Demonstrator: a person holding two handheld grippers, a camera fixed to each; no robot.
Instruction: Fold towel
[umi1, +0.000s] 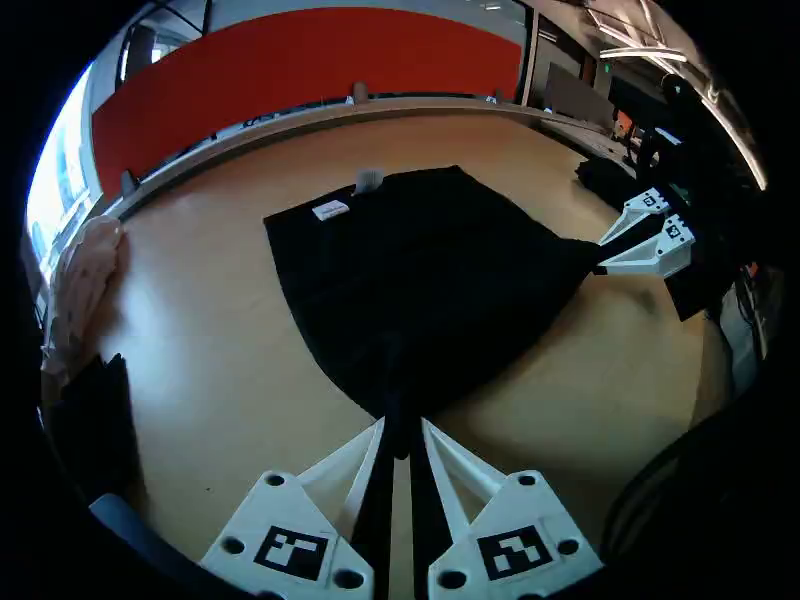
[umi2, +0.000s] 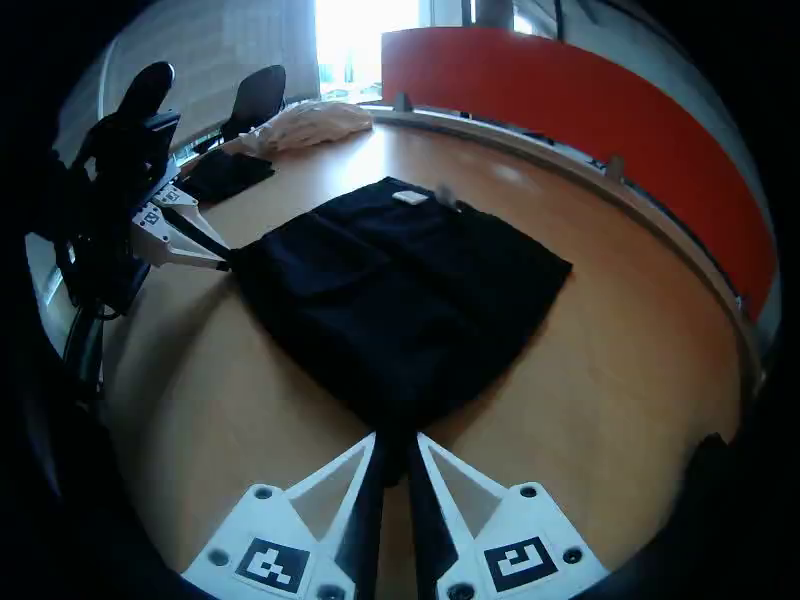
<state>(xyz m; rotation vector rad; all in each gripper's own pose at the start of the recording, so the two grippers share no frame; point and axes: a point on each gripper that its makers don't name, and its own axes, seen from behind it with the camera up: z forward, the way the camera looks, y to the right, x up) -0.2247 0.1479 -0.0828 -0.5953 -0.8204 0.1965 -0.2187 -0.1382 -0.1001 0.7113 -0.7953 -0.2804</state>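
1. Black cloth, soft and limp: the towel (umi1: 420, 270) lies spread nearly flat on the wooden table (umi1: 220, 330). I judge it light, with no stiffness. It will sag and drag wherever it is not held, and it may slide a little on the smooth wood.
2. The left gripper (umi1: 400, 435) has its fingers nearly together, pinching the towel's near corner in the left gripper view.
3. The right gripper (umi2: 395, 445) is likewise closed to a narrow slit on its own corner. The two held corners appear to share one edge of the towel, which I think is the right place to hold it. Pinched deep at both corners, that edge could be carried over to the far side where the white label (umi1: 330, 210) sits.
4. Left of the towel in the left gripper view, a cream cloth (umi1: 85, 270) is heaped at the table's edge, well apart from it.
5. A dark cloth (umi2: 225, 175) lies near that heap, also clear of the towel.
6. Beyond the far rim stands a red partition (umi1: 300, 60). Two chairs (umi2: 260, 95) show in the right gripper view.
7. Nothing rests on the towel itself as far as I can tell, so the fold path looks open.
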